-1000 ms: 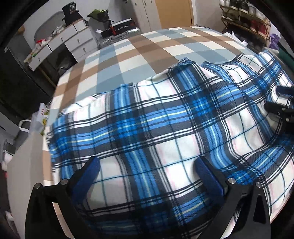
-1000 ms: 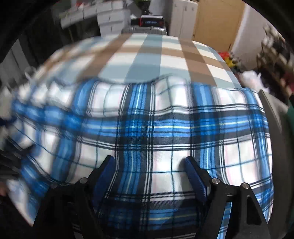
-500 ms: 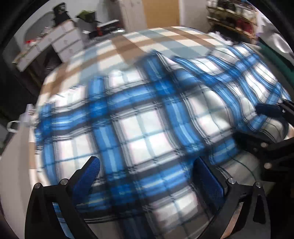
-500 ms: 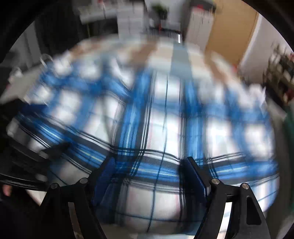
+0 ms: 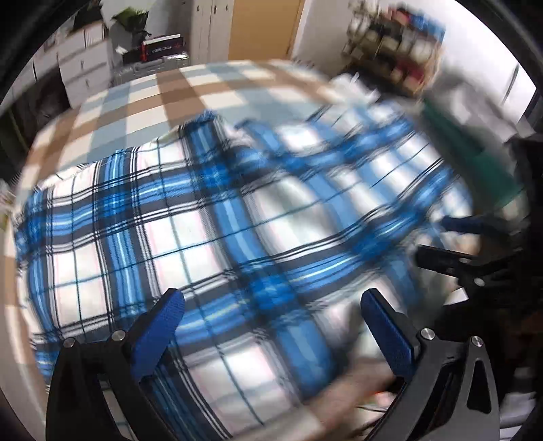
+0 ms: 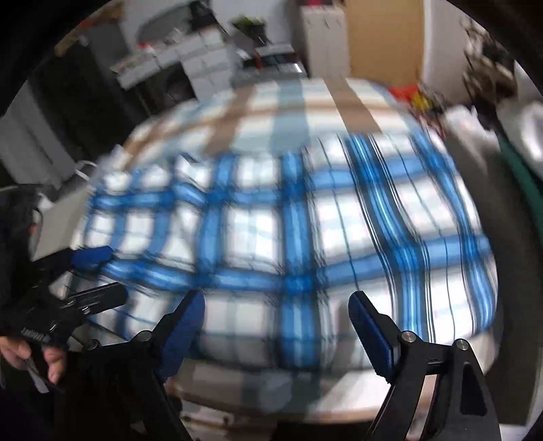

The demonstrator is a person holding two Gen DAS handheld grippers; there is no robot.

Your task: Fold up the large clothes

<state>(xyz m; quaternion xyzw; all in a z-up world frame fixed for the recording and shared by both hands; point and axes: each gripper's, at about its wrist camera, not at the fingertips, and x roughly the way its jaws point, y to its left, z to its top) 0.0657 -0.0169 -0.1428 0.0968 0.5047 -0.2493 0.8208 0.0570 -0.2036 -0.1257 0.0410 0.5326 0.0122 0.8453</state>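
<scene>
A large blue, white and black plaid cloth (image 5: 190,230) lies spread over the table; it also fills the right wrist view (image 6: 292,230). My left gripper (image 5: 271,322) is open and empty, raised above the cloth's near edge. My right gripper (image 6: 276,322) is open and empty, above the near edge too. Each gripper shows in the other's view: the right one at the right edge (image 5: 454,244), the left one at the left edge (image 6: 91,274), held by a hand. Both views are motion-blurred.
The table wears a brown, grey-blue and white checked tablecloth (image 5: 163,91). Behind it stand white drawers (image 5: 85,68), a suitcase, a wooden door (image 5: 264,27) and a shelf of goods (image 5: 393,44). A dark green surface (image 5: 475,149) lies at the right.
Both grippers have pulled back and risen from the cloth, so the near table edge now shows in the right wrist view. Both stay open and the cloth lies flat.
</scene>
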